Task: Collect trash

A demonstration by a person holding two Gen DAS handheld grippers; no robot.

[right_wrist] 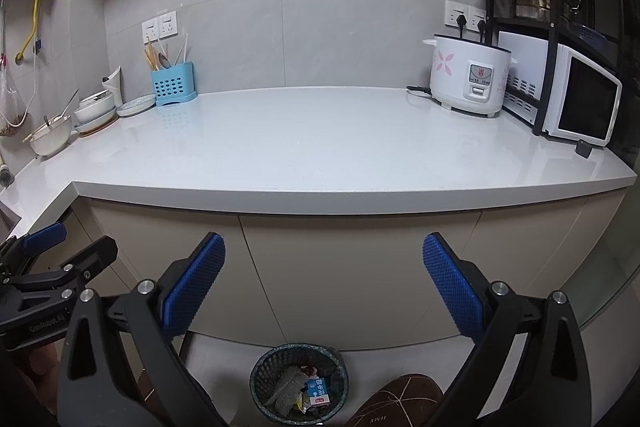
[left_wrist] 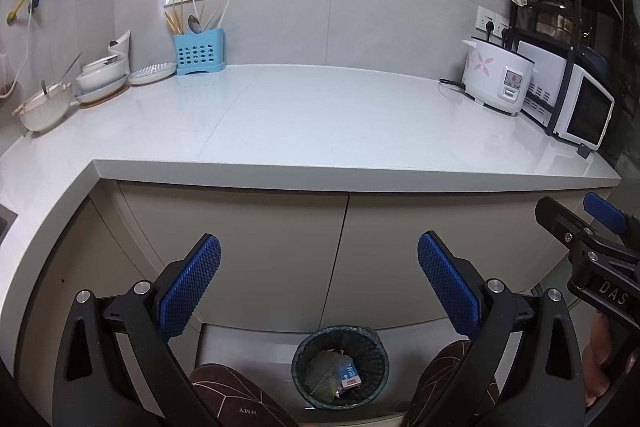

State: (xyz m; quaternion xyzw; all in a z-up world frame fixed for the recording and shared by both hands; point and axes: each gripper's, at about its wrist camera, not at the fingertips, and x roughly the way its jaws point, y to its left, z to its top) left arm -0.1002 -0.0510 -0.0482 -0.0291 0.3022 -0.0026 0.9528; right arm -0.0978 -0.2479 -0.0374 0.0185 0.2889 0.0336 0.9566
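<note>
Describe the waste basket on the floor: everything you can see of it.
The waste basket is a small round bin of dark mesh, upright on the pale floor before the cabinet doors, beside a brown slipper. Inside lie a grey crumpled wrapper, a small blue carton and other scraps. Nothing grips it; both grippers are open above.

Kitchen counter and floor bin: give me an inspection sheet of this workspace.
Surface: white countertop, middle bare, no loose trash seen.
Job's things: mesh waste bin on the floor holds a blue carton and wrappers.
Clutter: stacked bowls, blue utensil holder, rice cooker, microwave.
Grippers: left gripper and right gripper both open, empty, above the bin.
Cables: black cord beside the cooker.
Surroundings: grey tiled wall, cabinet doors shut, slippers below.
</note>
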